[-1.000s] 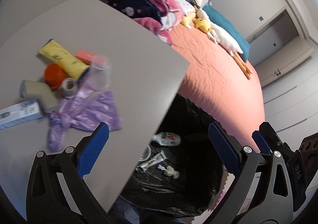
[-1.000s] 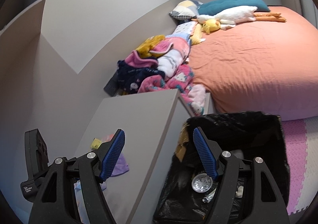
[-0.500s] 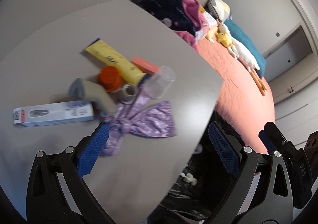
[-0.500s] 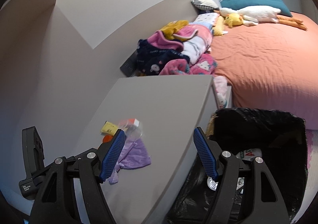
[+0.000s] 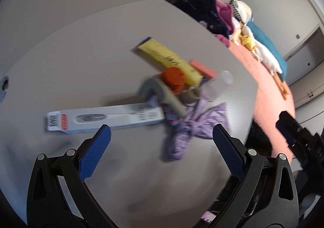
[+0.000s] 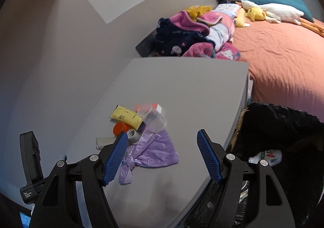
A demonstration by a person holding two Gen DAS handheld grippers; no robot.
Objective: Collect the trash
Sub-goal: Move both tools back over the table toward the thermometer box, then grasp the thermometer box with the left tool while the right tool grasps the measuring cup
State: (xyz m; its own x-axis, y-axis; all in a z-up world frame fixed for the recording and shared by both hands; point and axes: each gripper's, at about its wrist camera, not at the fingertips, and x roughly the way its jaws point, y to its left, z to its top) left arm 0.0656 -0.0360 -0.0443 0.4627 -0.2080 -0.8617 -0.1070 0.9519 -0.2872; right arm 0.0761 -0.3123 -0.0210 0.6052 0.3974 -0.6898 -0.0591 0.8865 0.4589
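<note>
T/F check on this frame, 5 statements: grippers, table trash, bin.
1. Both grippers are empty. True: left gripper and right gripper stand open with nothing between the fingers.
2. The purple bag is in the bin. False: it lies on the grey table.
3. The clear cup lies on its side. True.
4. The bin is unlined. False: black liner.
5. The yellow packet is on the bed. False: on the table.

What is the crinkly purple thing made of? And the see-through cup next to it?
The purple bag looks like thin plastic film: shiny, wrinkled and knotted at one end. The clear cup, lying on its side, looks like thin clear plastic, since the table shows through it; glass is possible, but less likely among this trash.
</note>
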